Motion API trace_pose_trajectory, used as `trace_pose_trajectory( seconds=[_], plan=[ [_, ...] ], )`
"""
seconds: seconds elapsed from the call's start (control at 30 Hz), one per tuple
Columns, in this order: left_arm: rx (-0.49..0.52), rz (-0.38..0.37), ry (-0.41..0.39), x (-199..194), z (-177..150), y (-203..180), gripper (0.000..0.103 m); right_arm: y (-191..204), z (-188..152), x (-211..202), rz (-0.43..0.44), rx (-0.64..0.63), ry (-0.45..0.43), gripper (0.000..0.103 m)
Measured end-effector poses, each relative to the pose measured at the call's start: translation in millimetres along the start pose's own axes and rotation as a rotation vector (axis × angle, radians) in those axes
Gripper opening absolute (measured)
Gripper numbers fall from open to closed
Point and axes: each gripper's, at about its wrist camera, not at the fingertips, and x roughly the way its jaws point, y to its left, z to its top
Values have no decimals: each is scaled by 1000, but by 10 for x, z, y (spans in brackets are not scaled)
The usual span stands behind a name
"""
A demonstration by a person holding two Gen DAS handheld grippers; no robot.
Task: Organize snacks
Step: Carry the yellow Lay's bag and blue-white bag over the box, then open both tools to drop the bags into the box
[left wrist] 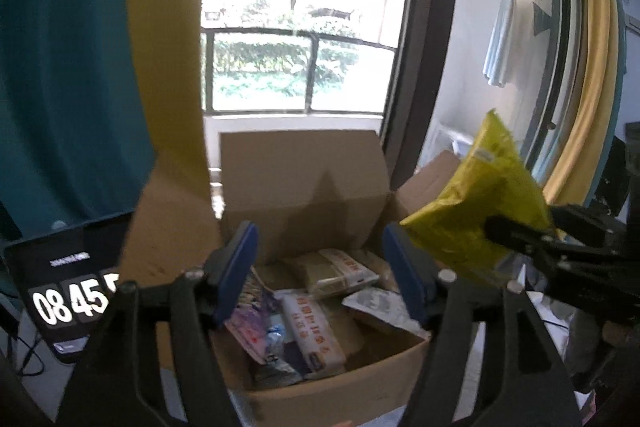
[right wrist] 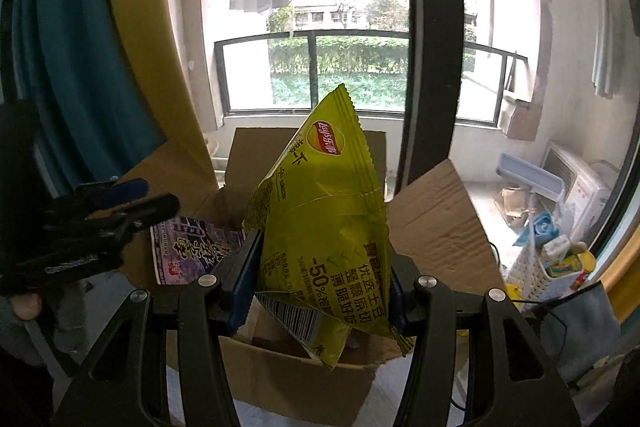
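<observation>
An open cardboard box (left wrist: 304,183) holds several snack packs, among them a white pack with red print (left wrist: 314,333) and a purple pack (left wrist: 250,327). My left gripper (left wrist: 320,275) is open and empty just above the box. My right gripper (right wrist: 320,279) is shut on a yellow-green Lay's chip bag (right wrist: 320,211) and holds it above the box (right wrist: 436,227). The bag also shows in the left wrist view (left wrist: 476,203), at the right, with the right gripper (left wrist: 516,231) on it. The left gripper (right wrist: 116,207) shows at the left of the right wrist view.
A tablet with a clock face (left wrist: 68,291) stands left of the box. Behind the box is a window with a dark frame post (right wrist: 430,67), and yellow and teal curtains (right wrist: 132,27). A white basket of items (right wrist: 548,271) sits to the right.
</observation>
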Motion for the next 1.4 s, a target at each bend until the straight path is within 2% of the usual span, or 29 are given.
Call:
trace_pose_trajectory(
  seconds=[0.33, 0.57, 0.67, 0.73, 1.0, 1.4],
  plan=[
    [8, 109, -87, -405, 99, 333, 69, 328, 77, 439, 51, 1, 25, 56],
    [0, 154, -83, -428, 47, 603, 70, 521, 182, 998, 105, 108, 103, 58],
    [-25, 162, -78, -426, 9, 710, 70, 592, 198, 1255, 140, 169, 144, 67],
    [-35, 161, -76, -450, -6, 777, 70, 633, 204, 1333, 124, 172, 137, 74],
    [-52, 165, -70, -534, -119, 816, 70, 732, 149, 1168, 98, 99, 133, 76],
    [-17, 137, -67, -720, -317, 441, 70, 617, -199, 426, 86, 68, 116, 76]
  ],
)
